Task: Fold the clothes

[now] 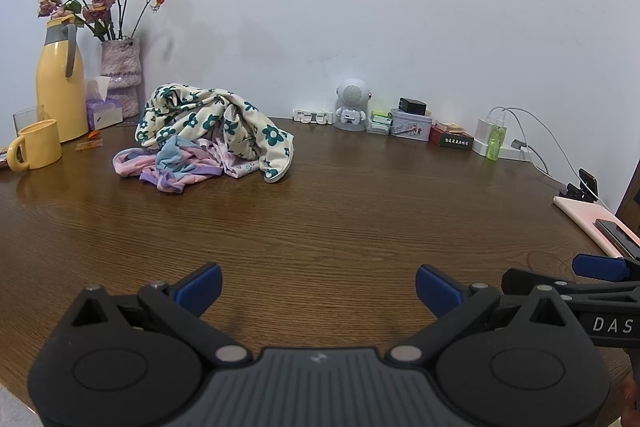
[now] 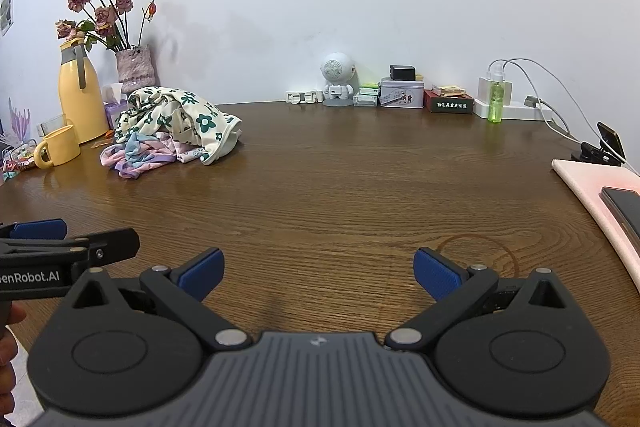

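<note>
A crumpled pile of clothes lies at the back left of the wooden table: a cream garment with green flowers (image 1: 224,123) on top of a pink, blue and purple garment (image 1: 176,167). The pile also shows in the right wrist view (image 2: 176,125). My left gripper (image 1: 318,291) is open and empty, low over the table's front, well short of the pile. My right gripper (image 2: 318,273) is open and empty, side by side with the left, and also shows in the left wrist view (image 1: 600,267).
A yellow jug (image 1: 60,87), yellow mug (image 1: 38,145), tissue box and flower vase (image 1: 120,75) stand behind the pile. A robot figurine (image 1: 352,105), tins, boxes, a green bottle (image 1: 495,141) and chargers line the back wall. A pink pad with a phone (image 2: 600,195) lies right.
</note>
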The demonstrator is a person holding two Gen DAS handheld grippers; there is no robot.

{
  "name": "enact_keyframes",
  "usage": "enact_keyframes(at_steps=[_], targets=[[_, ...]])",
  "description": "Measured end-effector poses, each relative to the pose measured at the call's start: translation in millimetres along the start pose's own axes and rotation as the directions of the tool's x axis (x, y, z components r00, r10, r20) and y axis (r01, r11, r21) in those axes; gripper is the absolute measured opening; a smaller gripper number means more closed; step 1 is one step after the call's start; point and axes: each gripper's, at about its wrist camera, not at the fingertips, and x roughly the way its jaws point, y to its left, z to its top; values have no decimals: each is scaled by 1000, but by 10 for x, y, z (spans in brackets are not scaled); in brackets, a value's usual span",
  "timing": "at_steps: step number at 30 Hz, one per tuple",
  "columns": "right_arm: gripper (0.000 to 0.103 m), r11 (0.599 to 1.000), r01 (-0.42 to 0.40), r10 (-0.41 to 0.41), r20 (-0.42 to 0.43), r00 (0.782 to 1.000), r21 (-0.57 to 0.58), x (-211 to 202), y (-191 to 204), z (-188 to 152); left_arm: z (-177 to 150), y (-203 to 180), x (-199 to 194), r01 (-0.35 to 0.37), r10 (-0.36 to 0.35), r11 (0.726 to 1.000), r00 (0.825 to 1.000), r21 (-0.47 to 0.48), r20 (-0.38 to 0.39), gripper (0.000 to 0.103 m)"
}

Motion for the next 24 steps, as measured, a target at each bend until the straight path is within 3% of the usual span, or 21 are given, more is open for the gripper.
enact_keyframes(at_steps=[3,12,24], targets=[[103,1000,-1,1,-1,1000,0,5,-4,1,-8,4,7,30,-30,999,1000,14,-2,103],[103,1000,-24,24,-22,999,-18,118,1,50,60,71,88,24,-24,1000,1000,0,-3,103],[103,985,-115,116,-4,993,-130,641,292,598,567,407,472,-52,52,999,998,-9,36,103]])
